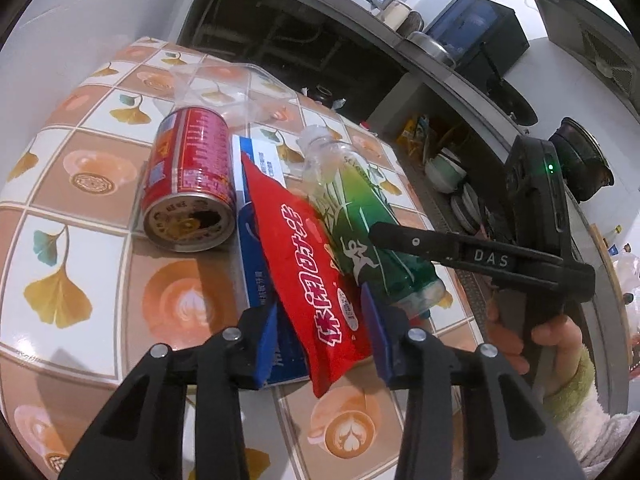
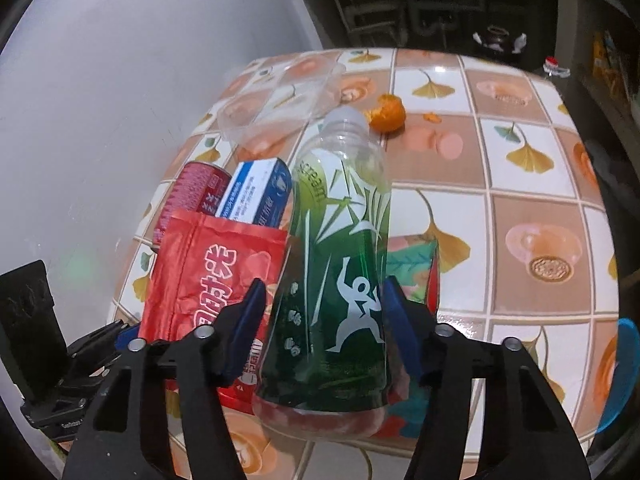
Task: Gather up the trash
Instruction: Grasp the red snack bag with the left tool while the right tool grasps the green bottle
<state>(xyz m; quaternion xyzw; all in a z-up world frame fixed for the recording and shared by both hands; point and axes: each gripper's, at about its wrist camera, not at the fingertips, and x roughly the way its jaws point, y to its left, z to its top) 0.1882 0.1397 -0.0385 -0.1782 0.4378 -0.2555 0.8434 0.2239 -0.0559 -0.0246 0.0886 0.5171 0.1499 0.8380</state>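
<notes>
A red snack bag (image 1: pixel 316 280) lies on a blue and white box (image 1: pixel 260 280) on the tiled table (image 1: pixel 80 240). My left gripper (image 1: pixel 322 340) is open, its blue pads on either side of the bag's near end. A green-labelled plastic bottle (image 2: pixel 340 280) lies beside the bag; it also shows in the left wrist view (image 1: pixel 360 220). My right gripper (image 2: pixel 324 328) is open, its pads on either side of the bottle's base. A red can (image 1: pixel 190 184) lies on its side at the left.
A clear plastic container (image 2: pixel 280 96) sits at the table's far side, with a piece of orange peel (image 2: pixel 387 112) near it. A colourful wrapper (image 2: pixel 412 264) lies under the bottle. A counter with dishes and pots (image 1: pixel 448 172) runs along the right.
</notes>
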